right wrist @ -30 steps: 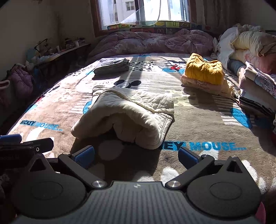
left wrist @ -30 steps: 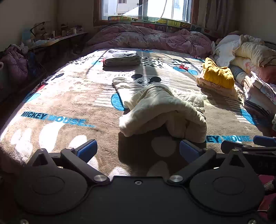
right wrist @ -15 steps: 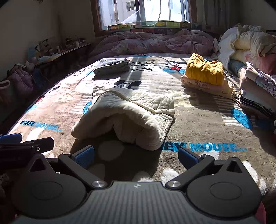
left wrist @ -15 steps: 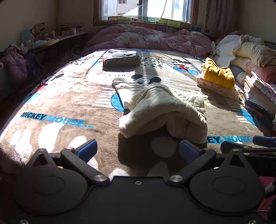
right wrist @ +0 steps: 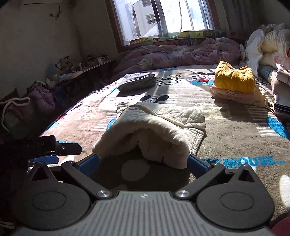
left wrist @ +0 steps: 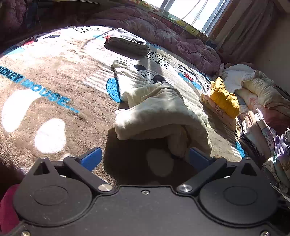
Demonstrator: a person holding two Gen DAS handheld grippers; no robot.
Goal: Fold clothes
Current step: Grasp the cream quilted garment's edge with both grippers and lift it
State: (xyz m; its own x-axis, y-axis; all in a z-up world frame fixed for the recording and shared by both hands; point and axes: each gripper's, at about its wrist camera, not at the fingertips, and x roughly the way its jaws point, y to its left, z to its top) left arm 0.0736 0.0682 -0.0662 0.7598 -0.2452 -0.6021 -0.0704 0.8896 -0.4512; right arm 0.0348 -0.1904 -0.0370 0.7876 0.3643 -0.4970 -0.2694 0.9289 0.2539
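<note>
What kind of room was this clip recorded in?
Most likely a bedroom at home: a wide bed under a Mickey Mouse blanket, a rumpled pink quilt below the window, and piles of clothes along one side.

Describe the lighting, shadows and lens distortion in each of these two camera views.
Left wrist view: hard sunlight whitens patches of the brown Mickey Mouse blanket; the cream quilted garment throws a dark shadow towards the camera; the fisheye tilts and bends the bed. Right wrist view: the bright window is blown out, the left wall stays dim, and the edges curve.
</note>
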